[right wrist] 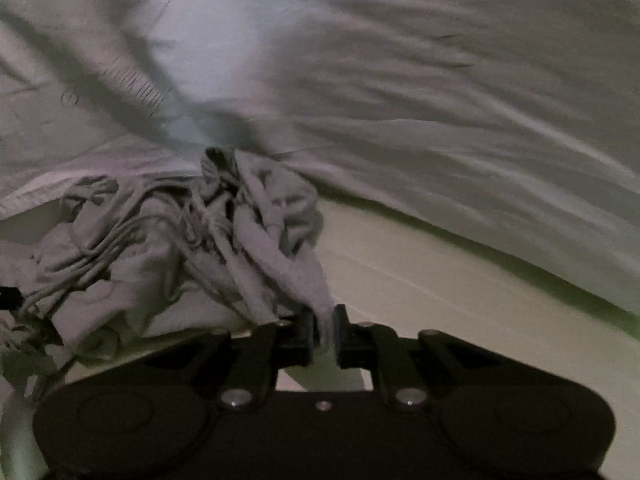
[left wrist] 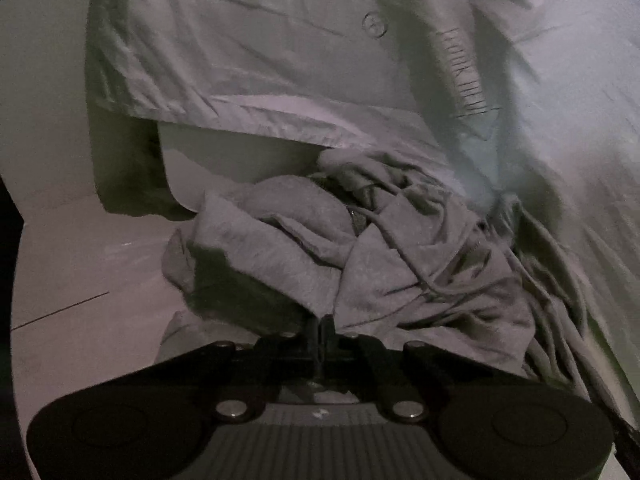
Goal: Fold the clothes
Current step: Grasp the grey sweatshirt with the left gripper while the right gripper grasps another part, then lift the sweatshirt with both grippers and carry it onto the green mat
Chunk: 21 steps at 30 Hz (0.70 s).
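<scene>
Over on the left, the left gripper [left wrist: 320, 330] is pinched right down on the near edge of the crumpled grey garment [left wrist: 360, 256], jaws together with only a thin lip of cloth caught, if any; from here I can't swear how much fabric is really in there. The garment sits bunched in a heap on the pale table [left wrist: 80, 264], just near of a big light shirt [left wrist: 260, 48] spread across the far side. That is the worry: the heap touches the shirt's hem, so a lift could drag the shirt along or snag its cords. Moving right, the right gripper [right wrist: 323, 330] is clamped on a twisted tail of the same garment [right wrist: 180, 248], a rope of cloth running up from between the pads. A grip on a twist like that may slip, or it may hold several layers at once, and then the piece won't open flat when both hands pull apart.
</scene>
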Available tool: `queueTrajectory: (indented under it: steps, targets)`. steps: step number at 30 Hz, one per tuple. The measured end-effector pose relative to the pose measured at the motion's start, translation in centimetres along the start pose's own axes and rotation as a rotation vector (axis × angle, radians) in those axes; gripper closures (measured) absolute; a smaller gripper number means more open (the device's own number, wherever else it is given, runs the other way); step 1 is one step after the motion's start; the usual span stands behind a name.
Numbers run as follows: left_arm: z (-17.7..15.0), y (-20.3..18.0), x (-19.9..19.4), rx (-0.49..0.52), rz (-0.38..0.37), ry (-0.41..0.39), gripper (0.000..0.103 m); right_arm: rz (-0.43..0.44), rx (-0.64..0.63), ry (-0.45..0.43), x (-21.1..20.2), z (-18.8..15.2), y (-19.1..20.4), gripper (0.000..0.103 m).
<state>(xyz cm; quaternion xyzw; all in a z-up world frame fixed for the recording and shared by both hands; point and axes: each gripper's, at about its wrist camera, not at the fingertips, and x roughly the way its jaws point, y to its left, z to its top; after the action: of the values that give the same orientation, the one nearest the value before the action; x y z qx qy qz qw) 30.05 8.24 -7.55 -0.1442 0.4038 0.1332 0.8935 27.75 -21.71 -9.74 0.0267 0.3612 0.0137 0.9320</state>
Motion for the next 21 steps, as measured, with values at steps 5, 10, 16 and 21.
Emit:
queueTrajectory:
  steps: [5,10,16,21]
  targets:
    - [-3.0,-0.8,-4.1,0.055,-0.047,0.009,0.102,-0.102,0.117,-0.006,-7.5,-5.3,-5.3,0.095]
    - [-7.5,-2.2,-7.8,0.157,-0.092,0.041,0.102,-0.306,0.219,0.056,-14.6,-12.6,-11.7,0.103]
    - [-13.4,-3.7,-12.0,0.19,-0.129,0.076,0.103,-0.455,0.447,0.121,-22.3,-19.4,-20.7,0.103]
    - [-15.9,-4.4,-14.7,0.243,-0.13,0.08,0.098,-0.409,0.454,0.122,-24.5,-20.6,-21.7,0.095]
